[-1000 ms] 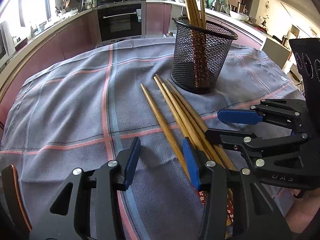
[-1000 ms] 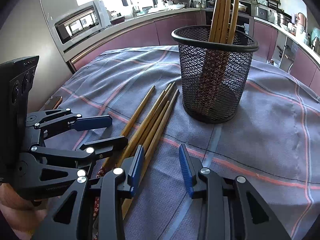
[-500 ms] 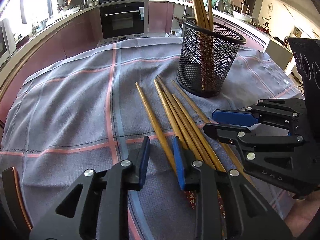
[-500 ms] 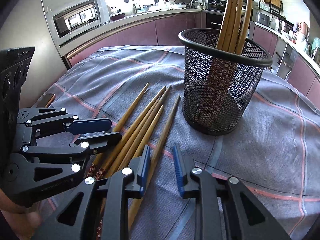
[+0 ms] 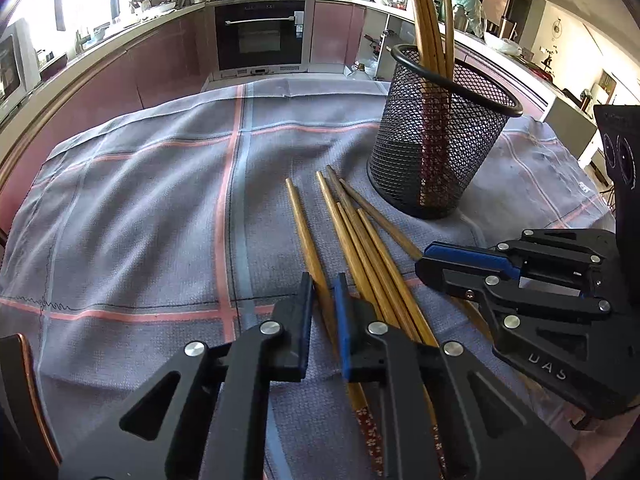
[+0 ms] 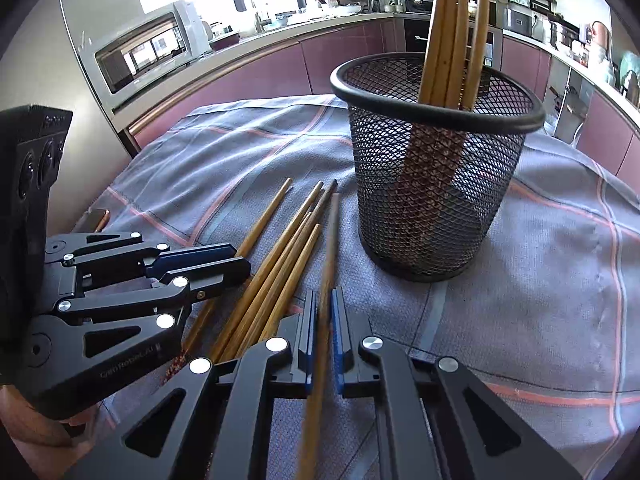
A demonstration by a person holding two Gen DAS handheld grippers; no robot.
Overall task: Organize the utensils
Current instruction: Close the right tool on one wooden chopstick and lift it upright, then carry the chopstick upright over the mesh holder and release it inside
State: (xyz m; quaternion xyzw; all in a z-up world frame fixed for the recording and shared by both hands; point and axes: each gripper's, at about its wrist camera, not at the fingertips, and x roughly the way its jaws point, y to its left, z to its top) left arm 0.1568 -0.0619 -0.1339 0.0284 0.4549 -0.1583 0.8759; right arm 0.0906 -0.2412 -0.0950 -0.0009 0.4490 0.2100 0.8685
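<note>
**Q:** While both tools point down at the table, what is each one doing?

**A:** The left gripper (image 5: pixel 322 280) has just been closing, and its blue pads now pinch the leftmost chopstick (image 5: pixel 302 220) partway along the shaft. The right gripper (image 6: pixel 324 300) has also just been closing and clamps the rightmost chopstick (image 6: pixel 330 240), which looks blurred in its own camera. Each tool has taken the outer stick on its own side. That probably lets the two work side by side without crossing or disturbing the middle of the pile.

**Q:** Where are the utensils lying?

**A:** They fan out on a grey checked cloth (image 5: pixel 140 200) with pink and blue stripes. Their thin tips point toward a black mesh holder (image 5: pixel 432 152), which stands upright just beyond them. The patterned handle ends lie nearest the tools, so a held stick would likely go into the holder handle end down, like the ones already there.

**Q:** How many of each thing?

**A:** I count six wooden chopsticks on the cloth, including the two being gripped, so four loose chopsticks (image 5: pixel 360 248) lie between the tools. About four standing chopsticks (image 6: pixel 448 20) lean inside the holder, though they overlap, so that count is less certain. There is one holder and two grippers.

**Q:** How far along does the job seem?

**A:** Somewhat under halfway, judging by four stored and six still out.
</note>
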